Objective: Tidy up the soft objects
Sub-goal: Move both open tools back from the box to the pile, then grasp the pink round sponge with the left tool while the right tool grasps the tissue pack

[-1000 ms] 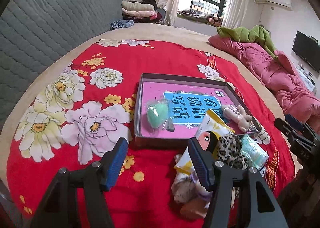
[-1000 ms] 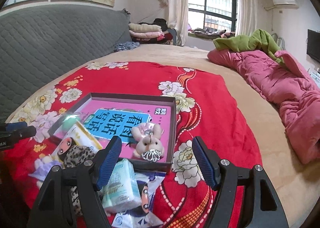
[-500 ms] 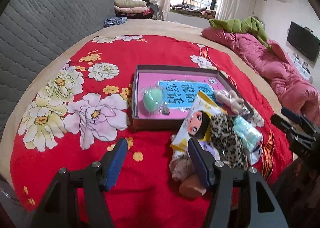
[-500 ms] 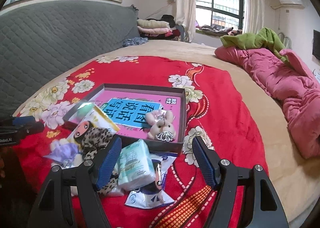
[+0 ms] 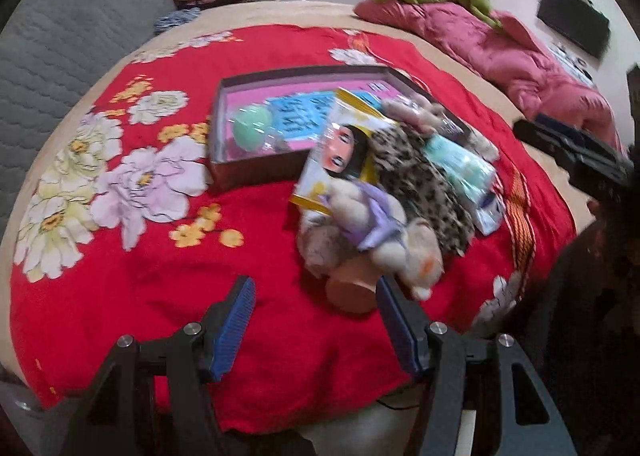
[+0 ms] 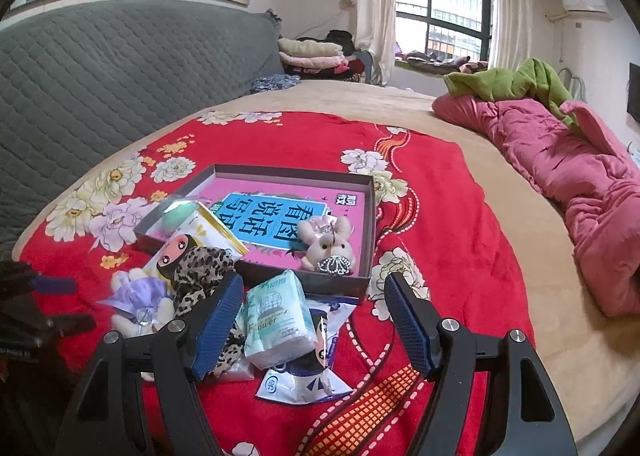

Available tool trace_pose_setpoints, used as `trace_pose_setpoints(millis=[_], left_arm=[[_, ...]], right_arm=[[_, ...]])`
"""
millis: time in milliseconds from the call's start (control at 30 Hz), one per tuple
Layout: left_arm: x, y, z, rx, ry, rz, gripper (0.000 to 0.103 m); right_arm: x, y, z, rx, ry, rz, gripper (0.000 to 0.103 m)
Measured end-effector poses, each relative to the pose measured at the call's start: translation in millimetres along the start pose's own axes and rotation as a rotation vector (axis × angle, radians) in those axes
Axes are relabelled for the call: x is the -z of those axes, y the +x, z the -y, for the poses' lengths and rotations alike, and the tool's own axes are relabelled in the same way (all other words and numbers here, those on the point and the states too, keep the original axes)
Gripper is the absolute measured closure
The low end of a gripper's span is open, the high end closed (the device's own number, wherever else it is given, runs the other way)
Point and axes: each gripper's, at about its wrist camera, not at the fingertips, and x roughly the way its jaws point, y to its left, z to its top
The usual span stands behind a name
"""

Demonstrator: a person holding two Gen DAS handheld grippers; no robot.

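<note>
A shallow dark box (image 6: 362,284) with a pink-and-blue printed bottom lies on the red floral blanket (image 5: 180,248). In it are a mint green sponge (image 5: 249,129) and a small pink bunny plush (image 6: 329,243). In front of the box is a pile: a yellow doll-face packet (image 5: 341,160), a leopard-print cloth (image 5: 420,184), a plush doll in a purple dress (image 5: 376,232), a tissue pack (image 6: 276,320) and a blue-white sachet (image 6: 304,380). My left gripper (image 5: 314,326) is open just before the plush doll. My right gripper (image 6: 314,326) is open over the tissue pack.
A grey quilted headboard (image 6: 100,72) runs along the left. A pink quilt (image 6: 580,184) with a green garment (image 6: 516,82) lies at the right. Folded clothes (image 6: 312,52) are stacked by the window. The bed's near edge is just below both grippers.
Both grippers have drawn back toward the near edge of the bed and risen, so the pile and box look farther away. The left view has swung and blurred. Jaws stay open.
</note>
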Motion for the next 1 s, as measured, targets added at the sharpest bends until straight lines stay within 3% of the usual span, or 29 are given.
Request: trace_pose_setpoints(millis=[267,433,733,1000], left_arm=[[9,21,16,0.056,0.054,-0.093,0.041],[10,36,13,0.109,0.019,-0.137,0.041],[3,51,8,0.143,-0.021,-0.151,0.054],[0,54,3,0.183,-0.046,-0.145,0.057]], right_arm=[[2,-2,3,-0.004,0.011,-0.002,0.029],[2,-1,2,-0.009,0.016,-0.004,0.029],[4,9,1,-0.026,0.022,-0.034,0.029],[7,19,-1,-0.037,0.023,-0.059,0.029]])
